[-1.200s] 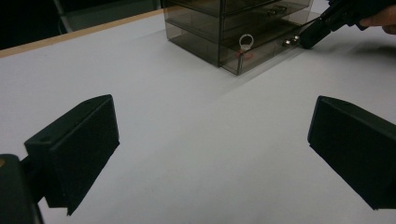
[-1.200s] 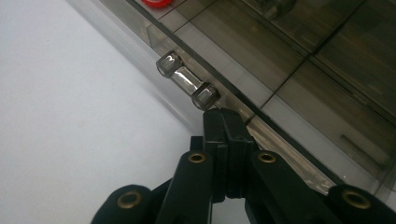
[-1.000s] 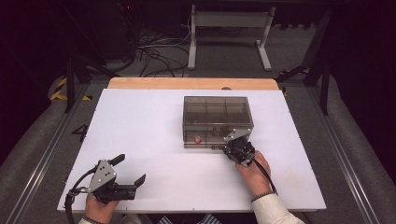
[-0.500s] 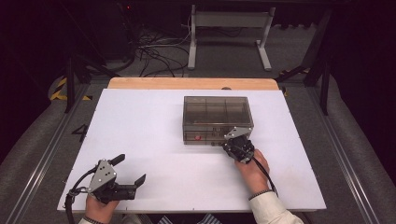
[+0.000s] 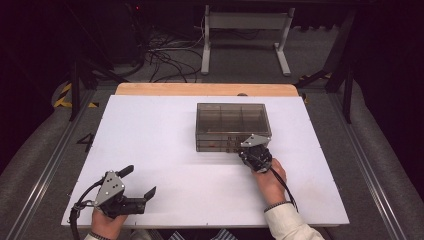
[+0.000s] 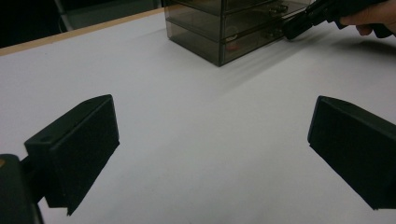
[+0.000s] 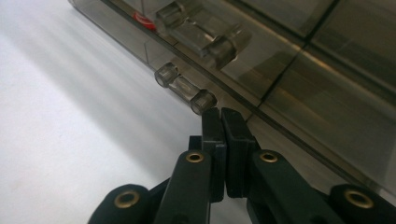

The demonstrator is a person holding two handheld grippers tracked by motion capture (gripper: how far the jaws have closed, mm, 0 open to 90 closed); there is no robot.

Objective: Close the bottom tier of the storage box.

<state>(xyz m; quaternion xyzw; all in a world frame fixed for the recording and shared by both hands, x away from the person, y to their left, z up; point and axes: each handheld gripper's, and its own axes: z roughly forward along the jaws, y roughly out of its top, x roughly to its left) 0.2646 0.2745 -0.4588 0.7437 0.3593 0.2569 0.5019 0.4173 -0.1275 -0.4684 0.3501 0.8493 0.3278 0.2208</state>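
A smoky see-through drawer box [image 5: 232,120] stands right of the middle of the white tabletop [image 5: 160,135]. My right gripper [image 5: 245,149] is at its near front face, jaws shut flat against each other with nothing between them. In the right gripper view the gripper's tips [image 7: 221,114] sit just beside the right end of the lower drawer's clear bar handle [image 7: 185,88], and a second handle [image 7: 201,35] is above it. My left gripper [image 5: 140,181] rests near the front left edge, open and holding nothing. The left gripper view shows its jaws [image 6: 210,144] wide apart over bare table.
A small red item [image 7: 142,18] lies inside a drawer behind the front wall. A wooden strip [image 5: 205,89] runs along the table's far edge. Beyond it, cables and a metal stand [image 5: 245,35] are on the floor.
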